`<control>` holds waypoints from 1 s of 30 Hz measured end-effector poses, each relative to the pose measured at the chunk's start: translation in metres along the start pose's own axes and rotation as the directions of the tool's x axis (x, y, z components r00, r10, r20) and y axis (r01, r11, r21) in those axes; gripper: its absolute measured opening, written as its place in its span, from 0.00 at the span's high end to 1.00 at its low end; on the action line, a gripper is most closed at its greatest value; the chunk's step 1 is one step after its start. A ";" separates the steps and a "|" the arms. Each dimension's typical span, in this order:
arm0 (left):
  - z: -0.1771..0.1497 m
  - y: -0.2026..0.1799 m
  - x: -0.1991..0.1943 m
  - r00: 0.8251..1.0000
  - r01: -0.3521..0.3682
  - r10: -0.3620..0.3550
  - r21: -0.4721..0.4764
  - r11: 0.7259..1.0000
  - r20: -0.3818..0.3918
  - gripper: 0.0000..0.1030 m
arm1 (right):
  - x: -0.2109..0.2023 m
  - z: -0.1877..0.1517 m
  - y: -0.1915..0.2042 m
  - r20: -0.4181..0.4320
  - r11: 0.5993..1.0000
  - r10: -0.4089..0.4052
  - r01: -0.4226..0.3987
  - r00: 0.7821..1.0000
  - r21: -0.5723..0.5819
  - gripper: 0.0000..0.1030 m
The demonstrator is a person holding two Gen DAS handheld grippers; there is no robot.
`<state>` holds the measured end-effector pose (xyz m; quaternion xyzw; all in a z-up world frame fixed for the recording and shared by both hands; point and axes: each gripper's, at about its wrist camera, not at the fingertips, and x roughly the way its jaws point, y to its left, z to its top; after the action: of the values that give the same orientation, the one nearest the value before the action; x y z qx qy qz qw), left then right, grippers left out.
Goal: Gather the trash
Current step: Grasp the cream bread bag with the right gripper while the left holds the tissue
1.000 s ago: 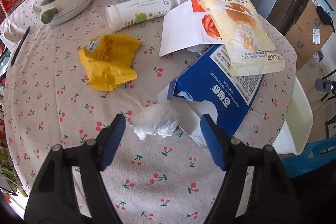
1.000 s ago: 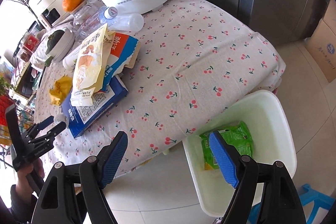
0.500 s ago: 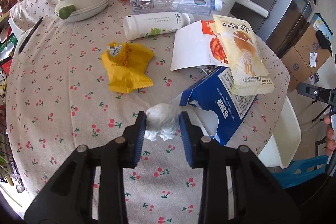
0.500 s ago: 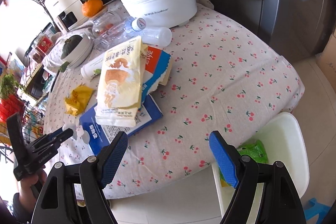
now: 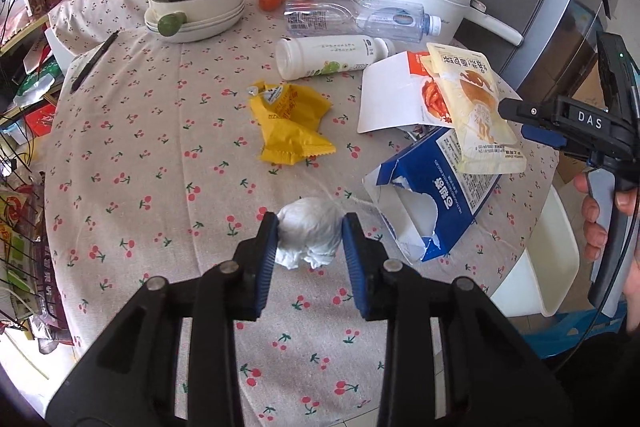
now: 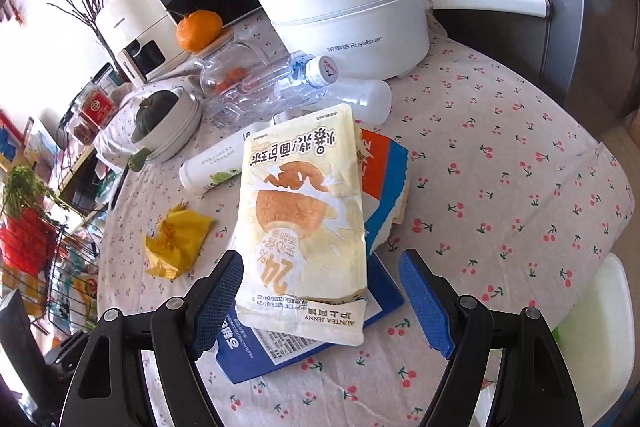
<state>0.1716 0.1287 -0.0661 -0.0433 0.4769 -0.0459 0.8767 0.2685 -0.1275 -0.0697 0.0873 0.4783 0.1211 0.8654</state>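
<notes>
Trash is what we are after, and the piece in hand is the crumpled white tissue (image 5: 308,237), pinched between the blue pads of our left gripper (image 5: 310,241) and hanging just above the cherry-print tablecloth (image 5: 132,155). A second ago those jaws stood wide around it; they have since closed on it and raised it a little, so we judge the pickup done and the carry to the bin next.

Just right of the tissue lies the torn blue carton (image 5: 432,199), open-ended and seemingly empty, with a cream snack bag (image 6: 304,215) resting on top. Our right gripper (image 6: 320,297) has swung from the bin toward this pile, its jaws wide, straddling the bag's near end without pressing it. Farther left sits a yellow wrapper (image 5: 290,125), with two bottles lying beyond.

The white bin (image 5: 548,259) stands off the table's right edge; its contents are hidden now. Far left, a bowl (image 5: 200,13) holds a dark squash.
</notes>
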 end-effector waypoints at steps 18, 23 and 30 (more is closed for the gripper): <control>0.002 -0.003 0.003 1.000 0.005 -0.005 -0.007 1.000 -0.007 0.66 | 0.043 -0.012 0.040 0.047 0.978 -0.173 0.177 0.984 -0.110 0.37; 0.001 -0.009 0.001 1.000 0.007 -0.007 0.000 1.000 0.002 0.66 | 0.027 -0.009 0.038 0.071 0.981 -0.119 0.129 0.990 -0.145 0.86; 0.002 -0.016 -0.006 0.999 0.019 -0.019 0.001 1.000 0.031 0.66 | 0.008 -0.004 0.027 0.065 0.994 -0.006 0.013 0.998 -0.106 0.92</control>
<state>0.1690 0.1134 -0.0583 -0.0479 0.4626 -0.0537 0.8836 0.2662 -0.0994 -0.0713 0.0427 0.4434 0.1394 0.8844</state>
